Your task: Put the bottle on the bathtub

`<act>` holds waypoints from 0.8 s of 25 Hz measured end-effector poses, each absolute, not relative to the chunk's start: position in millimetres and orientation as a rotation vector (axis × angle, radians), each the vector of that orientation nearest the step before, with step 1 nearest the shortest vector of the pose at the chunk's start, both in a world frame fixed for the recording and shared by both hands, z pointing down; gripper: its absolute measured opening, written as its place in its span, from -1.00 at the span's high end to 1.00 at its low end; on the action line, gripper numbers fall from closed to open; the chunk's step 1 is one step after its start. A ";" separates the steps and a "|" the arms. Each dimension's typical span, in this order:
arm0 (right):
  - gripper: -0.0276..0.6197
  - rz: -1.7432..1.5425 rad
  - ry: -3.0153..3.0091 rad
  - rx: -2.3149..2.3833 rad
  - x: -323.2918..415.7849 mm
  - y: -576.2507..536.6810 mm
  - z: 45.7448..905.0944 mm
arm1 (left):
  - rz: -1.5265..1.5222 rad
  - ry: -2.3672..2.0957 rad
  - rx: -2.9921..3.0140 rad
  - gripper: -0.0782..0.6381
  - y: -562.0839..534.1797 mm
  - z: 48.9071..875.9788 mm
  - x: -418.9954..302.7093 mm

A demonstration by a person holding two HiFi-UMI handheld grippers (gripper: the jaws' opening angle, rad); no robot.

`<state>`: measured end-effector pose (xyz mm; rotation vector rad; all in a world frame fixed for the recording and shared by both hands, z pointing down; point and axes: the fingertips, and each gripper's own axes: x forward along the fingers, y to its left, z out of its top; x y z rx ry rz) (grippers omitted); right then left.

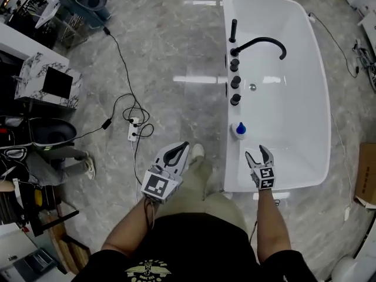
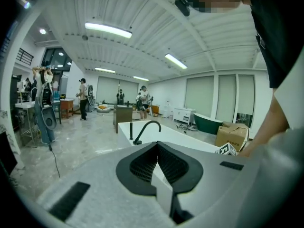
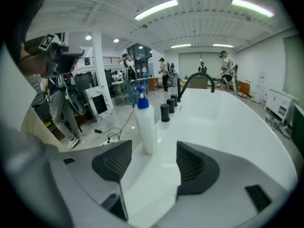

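Note:
A white bottle with a blue cap (image 1: 239, 130) stands upright on the left rim of the white bathtub (image 1: 317, 98), just nearer than the row of black knobs. My right gripper (image 1: 259, 155) hovers over the tub's near end, a little short of the bottle, open with nothing between its fingers. In the right gripper view the bottle (image 3: 145, 125) stands ahead and slightly left of the open right gripper (image 3: 154, 163), apart from it. My left gripper (image 1: 176, 153) is shut and empty, held left of the tub above the person's leg. The left gripper (image 2: 156, 163) points toward the tub (image 2: 190, 140).
A black curved faucet (image 1: 259, 43) and several black knobs (image 1: 235, 81) line the tub's left rim. A power strip with cables (image 1: 133, 131) lies on the marble floor to the left. A cardboard box (image 1: 366, 175) sits right of the tub. People stand far off (image 2: 83, 99).

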<state>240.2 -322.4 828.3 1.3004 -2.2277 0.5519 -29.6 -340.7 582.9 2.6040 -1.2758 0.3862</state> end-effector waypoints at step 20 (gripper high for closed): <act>0.88 0.088 -2.564 1.751 343.1 -159.9 466.2 | 0.084 -1.225 2.740 0.76 -225.0 417.5 85.9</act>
